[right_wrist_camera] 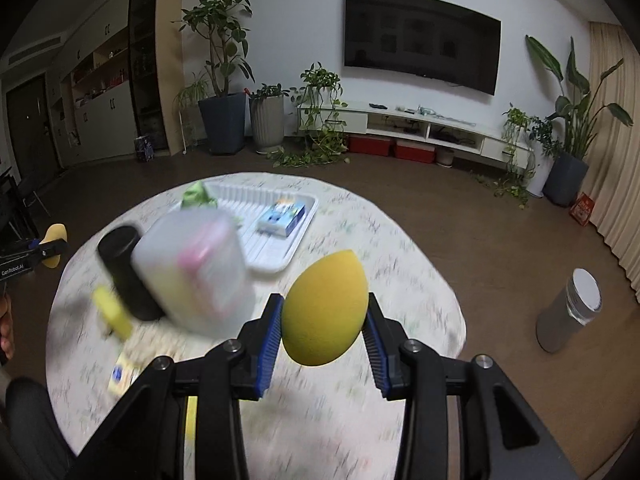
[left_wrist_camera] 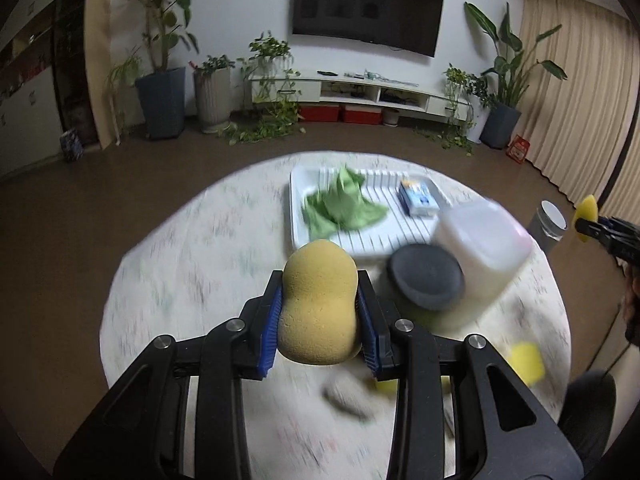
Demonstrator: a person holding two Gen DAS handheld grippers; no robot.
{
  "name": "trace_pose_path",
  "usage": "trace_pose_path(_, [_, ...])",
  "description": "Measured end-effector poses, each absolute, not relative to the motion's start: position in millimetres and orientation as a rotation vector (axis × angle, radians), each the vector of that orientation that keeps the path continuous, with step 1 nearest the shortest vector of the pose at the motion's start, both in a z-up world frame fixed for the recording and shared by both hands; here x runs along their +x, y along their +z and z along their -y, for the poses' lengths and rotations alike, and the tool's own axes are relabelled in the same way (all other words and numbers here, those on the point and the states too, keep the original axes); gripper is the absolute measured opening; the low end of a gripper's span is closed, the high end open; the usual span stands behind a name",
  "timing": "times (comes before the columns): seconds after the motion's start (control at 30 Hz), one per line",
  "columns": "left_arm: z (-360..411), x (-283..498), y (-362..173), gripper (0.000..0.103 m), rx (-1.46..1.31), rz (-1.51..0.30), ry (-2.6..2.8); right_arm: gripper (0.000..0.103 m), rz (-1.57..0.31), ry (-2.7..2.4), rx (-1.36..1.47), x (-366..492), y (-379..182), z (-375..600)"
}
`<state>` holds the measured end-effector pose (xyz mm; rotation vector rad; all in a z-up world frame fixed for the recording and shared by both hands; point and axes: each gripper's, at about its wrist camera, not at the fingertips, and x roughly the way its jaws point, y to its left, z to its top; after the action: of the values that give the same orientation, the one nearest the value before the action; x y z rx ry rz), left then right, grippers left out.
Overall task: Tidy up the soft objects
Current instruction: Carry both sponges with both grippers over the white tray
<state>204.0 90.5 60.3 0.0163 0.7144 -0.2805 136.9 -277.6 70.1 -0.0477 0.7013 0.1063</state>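
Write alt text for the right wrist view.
The right gripper grips a yellow egg-shaped sponge above a round table. Behind it stand a blurred clear tub, a black cylinder and a white tray.

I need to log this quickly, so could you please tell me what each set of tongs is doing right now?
Left tongs: closed on a tan gourd-shaped sponge.
Right tongs: closed on a yellow egg-shaped sponge.

Each camera rides behind its claw, looking forward and down along the fingers over the round worktop [left_wrist_camera: 168, 280] from close above. Both views share the tray [left_wrist_camera: 298, 184] ahead and the far television [right_wrist_camera: 422, 38].
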Motion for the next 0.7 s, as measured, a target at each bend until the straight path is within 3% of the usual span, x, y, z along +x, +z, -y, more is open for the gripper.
trace_pose_path(0.27, [-71.6, 303.1, 65.3, 0.031, 0.13, -0.728, -0.313, 0.042, -0.79, 0.205, -0.083, 269.0, 76.5, 277.9])
trace_pose_path(0.7, [-18.2, 390.3, -12.5, 0.032, 0.245, -0.927, -0.452, 0.042, -1.001, 0.545, -0.262, 428.1, 31.5, 188.5])
